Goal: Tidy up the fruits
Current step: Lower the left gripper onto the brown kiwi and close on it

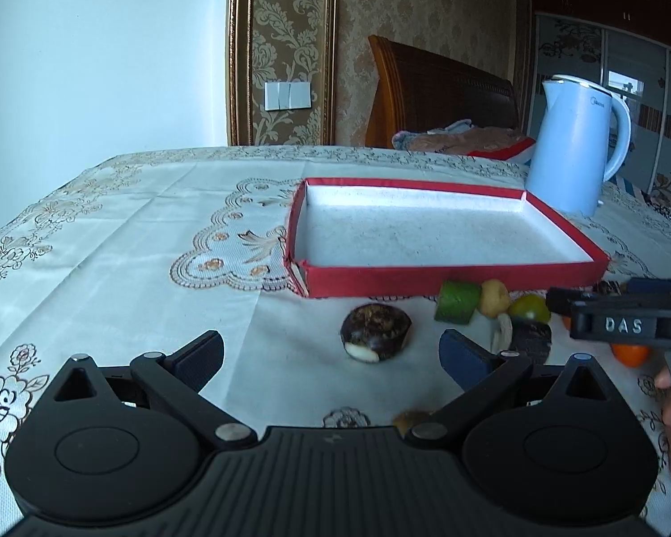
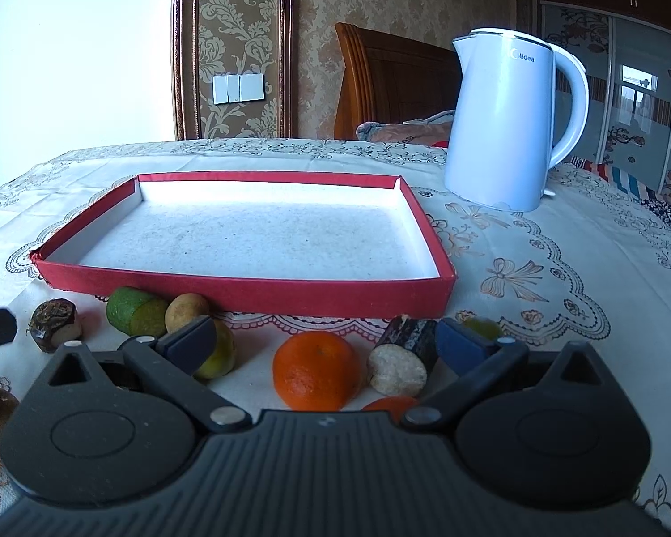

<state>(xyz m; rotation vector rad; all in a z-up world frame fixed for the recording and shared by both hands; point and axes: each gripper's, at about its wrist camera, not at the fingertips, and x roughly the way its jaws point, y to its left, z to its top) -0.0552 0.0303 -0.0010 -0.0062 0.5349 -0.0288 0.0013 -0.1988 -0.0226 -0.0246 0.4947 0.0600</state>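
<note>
My left gripper [image 1: 331, 353] is spread wide, holding nothing, low over the counter [image 1: 112, 277]. Just ahead between its fingers sits a dark water chestnut [image 1: 375, 332], not touched. My right gripper [image 2: 324, 342] is also spread, empty; an orange [image 2: 316, 370] lies between its fingers, no contact I can see. Right of the orange, touching or nearly, a dark cut cylinder piece [image 2: 403, 360] lies near the right finger. A second orange [image 2: 389, 402] peeks out close under the gripper body. A yellow-green fruit [image 2: 221, 353] sits partly behind the left finger. Further out, a green cut piece [image 2: 136, 311] and a small potato-like thing [image 2: 187, 311] touch each other, just in front of the tray. The red tray [image 2: 246, 295] holds nothing, white inside. All fruit lies on the counter in front of the tray's near wall. Beyond the tray to the right stands a pale blue kettle [image 2: 505, 129]. Bed headboard [image 2: 393, 85] behind.
</note>
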